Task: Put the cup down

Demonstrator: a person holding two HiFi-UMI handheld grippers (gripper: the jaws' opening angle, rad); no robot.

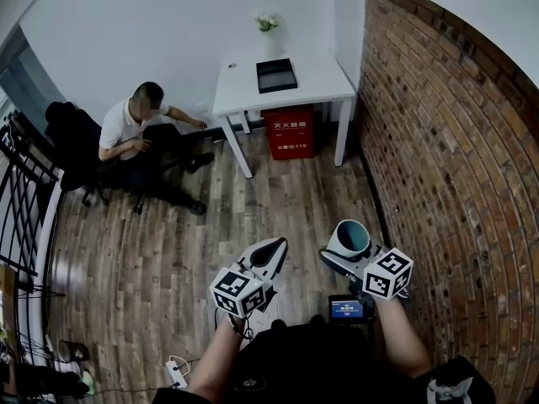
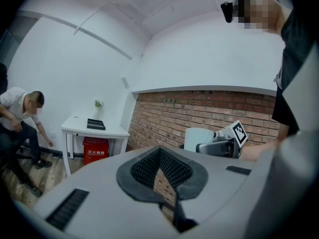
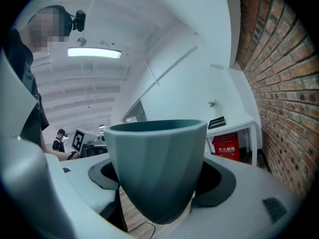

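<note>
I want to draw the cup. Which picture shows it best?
The right gripper view: the cup fills the middle, clamped in the right gripper. The head view shows it small, from above. The left gripper view shows it small and pale.

A white table (image 1: 312, 78) stands against the brick wall (image 1: 429, 141), bearing a black tray (image 1: 276, 75) and a plant (image 1: 267, 23). A red box (image 1: 289, 131) sits beneath. A person (image 1: 135, 133) sits nearby on the wood floor (image 1: 168, 251).

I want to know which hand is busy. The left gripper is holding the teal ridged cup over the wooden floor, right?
No, the right gripper holds the teal ridged cup over the wooden floor. The right gripper view shows its jaws clamped on the cup; the left gripper is shut and empty.
</note>
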